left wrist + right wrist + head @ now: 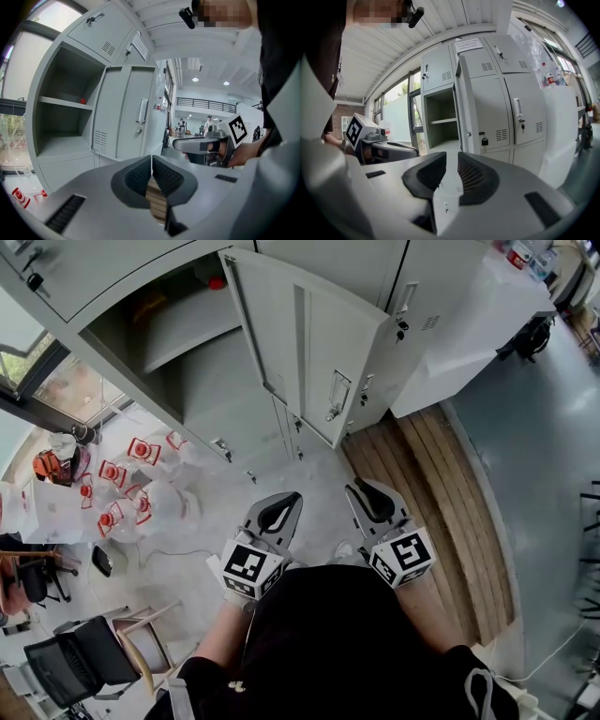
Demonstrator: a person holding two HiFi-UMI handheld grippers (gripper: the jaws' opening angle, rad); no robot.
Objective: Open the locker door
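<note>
The grey locker door (300, 343) stands swung wide open, its handle (337, 395) on the outer face. Behind it the compartment (178, 334) with one shelf is exposed. Both grippers hang low in front of the person's body, well short of the locker. My left gripper (286, 501) is shut with its jaw tips touching and nothing between them (151, 159). My right gripper (361, 489) shows a narrow gap between its jaws and holds nothing (452, 161). In the right gripper view the door (464, 103) appears nearly edge-on.
Neighbouring locker doors are shut; one carries a padlock (484, 140). A small red item (217, 282) lies on the shelf. White bags with red print (131, 484) litter the floor at left, a chair (84, 652) stands near me, and a wooden board (450, 493) lies at right.
</note>
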